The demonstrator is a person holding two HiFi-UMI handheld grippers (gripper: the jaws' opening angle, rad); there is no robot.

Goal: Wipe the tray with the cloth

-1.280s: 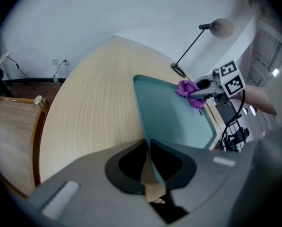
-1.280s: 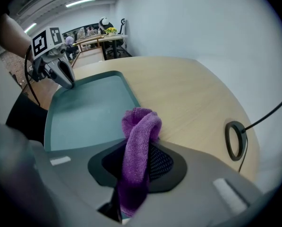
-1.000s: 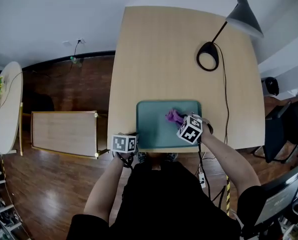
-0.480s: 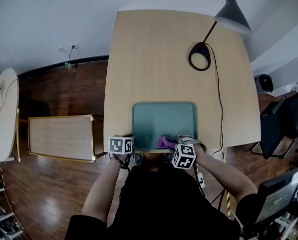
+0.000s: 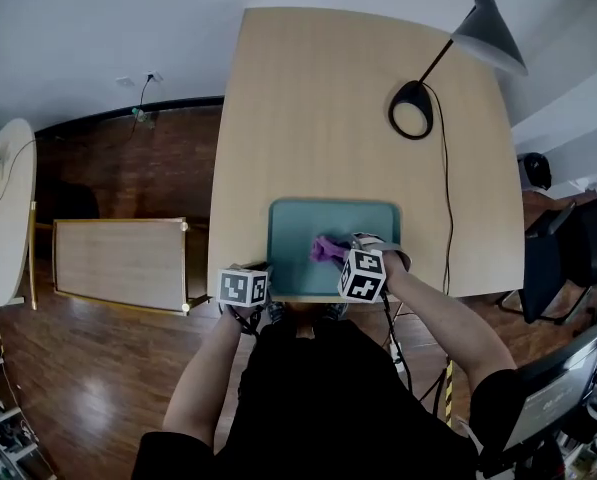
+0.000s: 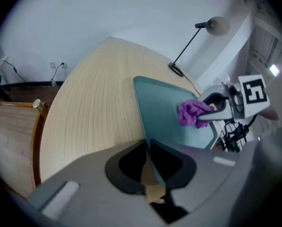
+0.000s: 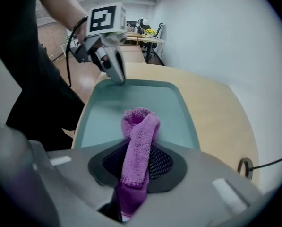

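The wiping step looks to be under way. The right claw (image 7: 139, 151) is pinching a purple terry cloth (image 7: 140, 126), its jaws pressed in on the fabric. A folded wad is sticking out past the tips and seems to be resting on the floor of the teal tray (image 7: 131, 96). In the head view the cloth (image 5: 326, 249) is sitting about mid-tray, slightly toward the person, and the right claw (image 5: 340, 256) is reaching in over the tray's near right part.

The left claw (image 6: 149, 162) is acting as the anchor. Its jaws are pressed together on the tray's rim at the near left corner, with the thin teal edge running straight between them. The head view is showing the same thing, the left claw (image 5: 266, 284) sitting at that corner of the tray (image 5: 308, 223). From the left gripper view the tray (image 6: 155, 100) is lying flat on the pale wooden bench (image 6: 93, 103), close to its near edge. There the right claw (image 6: 206, 113) is holding the cloth (image 6: 192, 112) down on it. A black desk lamp (image 5: 415, 111) is standing well apart, at the bench's far right.

Much of the tray floor is lying bare on the far side and along the left. So the next move probably calls for dragging the wad across those parts with steady downward pressure, while the left claw is holding the rim so the tray is not sliding.
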